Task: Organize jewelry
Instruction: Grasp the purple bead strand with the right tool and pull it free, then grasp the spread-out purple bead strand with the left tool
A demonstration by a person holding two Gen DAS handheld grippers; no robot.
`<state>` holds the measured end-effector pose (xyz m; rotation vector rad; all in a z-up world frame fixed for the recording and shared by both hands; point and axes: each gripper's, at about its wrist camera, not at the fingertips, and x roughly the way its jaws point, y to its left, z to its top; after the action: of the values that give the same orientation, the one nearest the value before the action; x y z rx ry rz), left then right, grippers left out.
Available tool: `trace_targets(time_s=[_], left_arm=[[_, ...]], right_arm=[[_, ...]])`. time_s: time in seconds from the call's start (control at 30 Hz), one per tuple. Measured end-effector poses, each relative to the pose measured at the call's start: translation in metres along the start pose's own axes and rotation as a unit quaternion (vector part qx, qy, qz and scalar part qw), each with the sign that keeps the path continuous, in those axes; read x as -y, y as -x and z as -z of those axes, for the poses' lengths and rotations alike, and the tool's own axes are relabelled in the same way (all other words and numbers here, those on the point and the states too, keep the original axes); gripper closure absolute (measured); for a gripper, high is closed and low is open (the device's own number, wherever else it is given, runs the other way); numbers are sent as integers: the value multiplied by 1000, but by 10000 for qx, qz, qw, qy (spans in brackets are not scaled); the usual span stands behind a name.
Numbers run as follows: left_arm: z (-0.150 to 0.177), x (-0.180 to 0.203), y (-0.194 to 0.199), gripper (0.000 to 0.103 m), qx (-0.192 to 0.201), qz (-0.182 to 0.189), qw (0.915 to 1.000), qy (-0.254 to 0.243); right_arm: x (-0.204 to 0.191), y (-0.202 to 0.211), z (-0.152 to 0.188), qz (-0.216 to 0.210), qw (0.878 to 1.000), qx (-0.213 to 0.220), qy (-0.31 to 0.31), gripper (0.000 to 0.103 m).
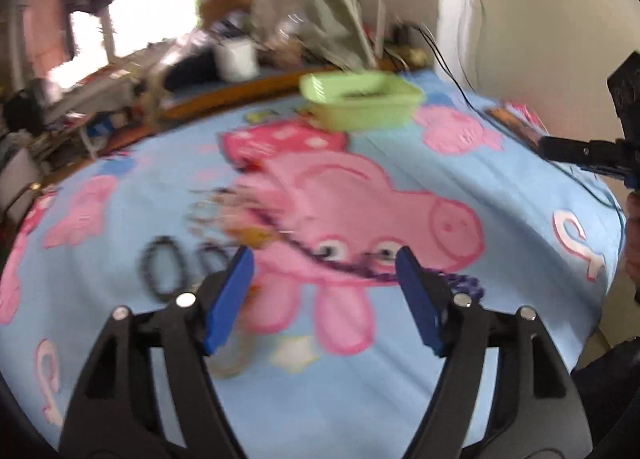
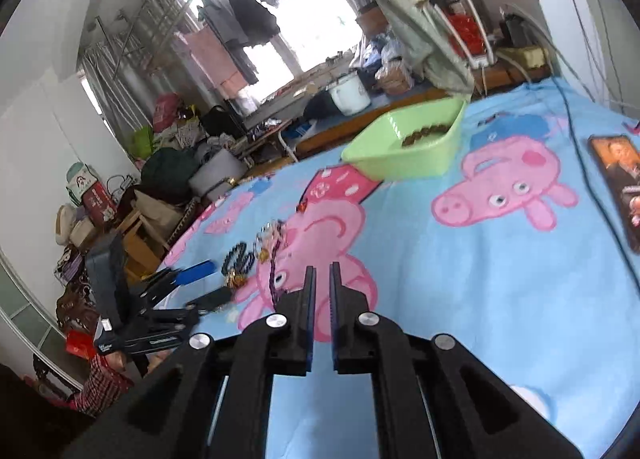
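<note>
1. Roughly early-stage: green tub (image 2: 404, 147) at the far side of the bed holds one dark beaded piece (image 2: 424, 135); nothing else visible inside.
2. Most jewelry (image 2: 256, 255) is not yet sorted, loose on the blanket (image 2: 460, 279) near the left edge: dark bead loops (image 1: 162, 267), a purple chain (image 1: 352, 265), small gold and silver bits, blurred in the left view.
3. Left claw (image 1: 324, 291) released, jaws wide, nothing between the pads, hovering over the purple chain and loops.
4. Right claw (image 2: 322, 291) clenched, empty, no jewelry in it, pointed across the blanket toward the tub; well apart from the pile.
5. Judgement: next pick is likely from the pile under the left claw; many pieces left to go.
6. Surface: soft blue cartoon-pig blanket, wrinkled; a phone (image 2: 616, 183) lies at the far right edge, a black cable (image 2: 580, 163) runs beside it.
7. Room: cluttered; bright window with hanging clothes (image 2: 244, 15), white pot (image 2: 350, 93) on a ledge past the bed, bags and boxes piled left.
</note>
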<state>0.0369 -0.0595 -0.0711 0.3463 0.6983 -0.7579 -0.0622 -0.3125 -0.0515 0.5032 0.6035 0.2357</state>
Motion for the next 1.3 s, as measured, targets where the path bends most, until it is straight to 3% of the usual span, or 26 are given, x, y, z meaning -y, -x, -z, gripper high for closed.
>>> trace_targets(time_s=[0.03,0.07,0.1,0.13,0.17,0.27,0.37,0.4,0.43,0.53,0.63,0.7,0.77,0.87,0.93,1.0,1.2,1.3], left_arm=[[-4,1,-11,33,-164,-27,9998,58],[-8,-2,-22,33,-334,-63,9992,204],[-11,-11,-32,33,-490,-38,9975,503],[-14,-19,-39,33,-553,38,9954,778],[-15,-31,-45,34,-610,120,9916,1130],[-14,-45,-62,62,-882,95,9839,1554],[-7,-43,-61,84,-750,-167,9862,1468],[-6,-41,-61,95,-735,-145,9869,1432],[-5,-38,-61,98,-731,-57,9873,1411],[1,-19,-54,99,-721,104,9913,1093],[17,7,-35,99,-694,631,9938,592],[33,23,-19,99,-758,1157,9901,229],[47,31,-5,98,-766,1432,9867,-9],[62,34,14,97,-773,1371,9873,-206],[62,29,19,83,-698,1216,9900,-168],[55,18,23,53,-496,969,9941,25],[19,0,-11,50,-485,726,9946,563],[8,0,-39,50,-711,687,9929,661]], right_arm=[[-3,-9,4,-15,10000,-80,38,103],[-7,-17,9,-28,9998,-145,94,95],[-10,-21,13,-35,9997,-180,135,72],[-15,-29,18,5,9994,-249,225,64],[-19,-38,22,57,9988,-342,359,61],[-35,-65,28,366,9917,-843,904,61],[-47,-89,29,382,9826,-1191,1371,61],[-52,-98,30,437,9789,-1295,1519,61],[-54,-103,31,504,9761,-1353,1626,61],[-59,-114,37,635,9699,-1424,1868,61],[-57,-114,41,622,9690,-1464,1893,61],[-54,-108,45,632,9668,-1478,1987,61],[-54,-100,48,623,9639,-1501,2108,61],[-52,-86,56,477,9619,-1558,2196,61],[-51,-80,59,428,9626,-1574,2164,61],[-49,-78,59,399,9642,-1583,2088,61],[-56,-79,63,503,9582,-1600,2318,61],[-56,-79,64,514,9579,-1598,2330,61]])
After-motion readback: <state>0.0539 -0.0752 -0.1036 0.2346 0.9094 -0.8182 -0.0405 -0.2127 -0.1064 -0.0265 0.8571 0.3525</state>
